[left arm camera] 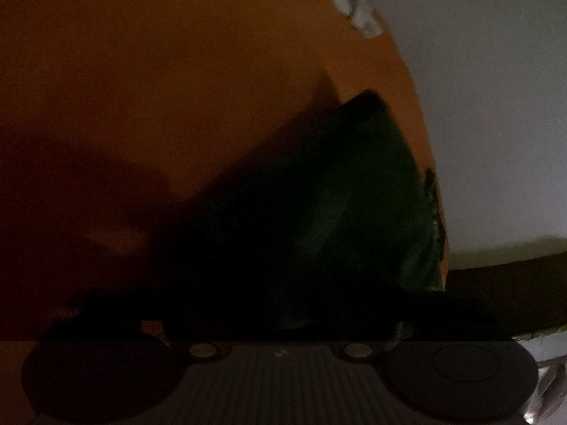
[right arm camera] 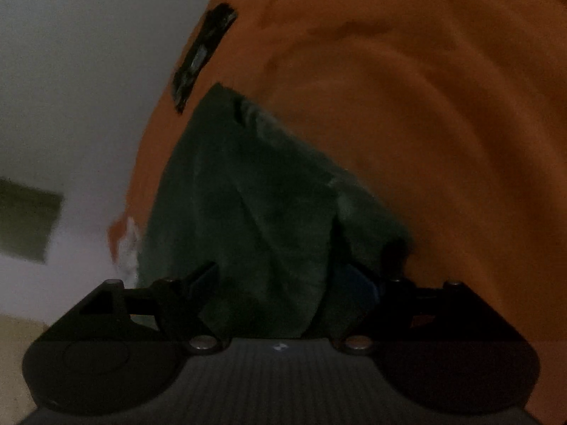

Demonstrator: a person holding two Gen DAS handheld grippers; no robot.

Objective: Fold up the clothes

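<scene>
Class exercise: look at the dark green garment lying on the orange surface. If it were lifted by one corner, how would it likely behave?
The dark green garment would probably droop rather than hold its shape: it already lies in soft folds and creases. It looks fuzzy, so it likely grips rather than slips. Lying flat on the orange surface, it should not roll or tip.

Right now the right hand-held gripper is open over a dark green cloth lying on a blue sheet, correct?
Not blue: the sheet is orange, as the right wrist view shows. The rest holds: the right hand-held gripper is open over the dark green cloth.
</scene>
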